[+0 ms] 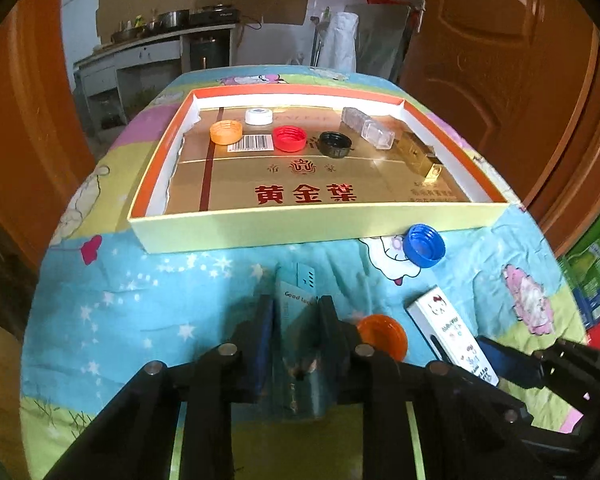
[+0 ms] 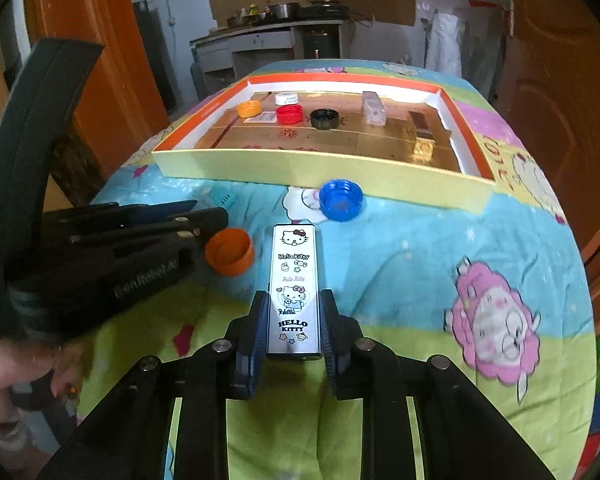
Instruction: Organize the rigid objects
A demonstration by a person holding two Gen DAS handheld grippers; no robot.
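The left gripper (image 1: 296, 312) grips a teal lighter (image 1: 296, 300) marked "Good luck"; its fingers (image 1: 265, 320) are closed on the lighter's two sides. The lighter's long axis runs along the fingers, its free end pointing toward the box lid (image 1: 320, 222). The right gripper (image 2: 294, 320) holds a white Hello Kitty lighter (image 2: 294, 288) the same way, its fingers (image 2: 260, 320) pressed on both long sides, with the long axis pointing at the box lid (image 2: 320, 168) and the printed face up.

The bench (image 2: 400, 248) is covered with a cartoon-print cloth. The shallow box lid, with its orange rim, lies at the far half of the bench. It contains orange, white, red and black bottle caps toward its far left corner, and a clear lighter (image 1: 366, 128) and a gold lighter (image 1: 420, 152) along its right side. A blue cap (image 1: 425, 245) touches the lid's near wall near its right corner. An orange cap (image 2: 230, 256) lies on the cloth between the two grippers. Orange wooden doors flank the bench; a kitchen counter with pots stands behind.

Both grippers are low over the near edge of the bench, side by side, pointing away from the person.
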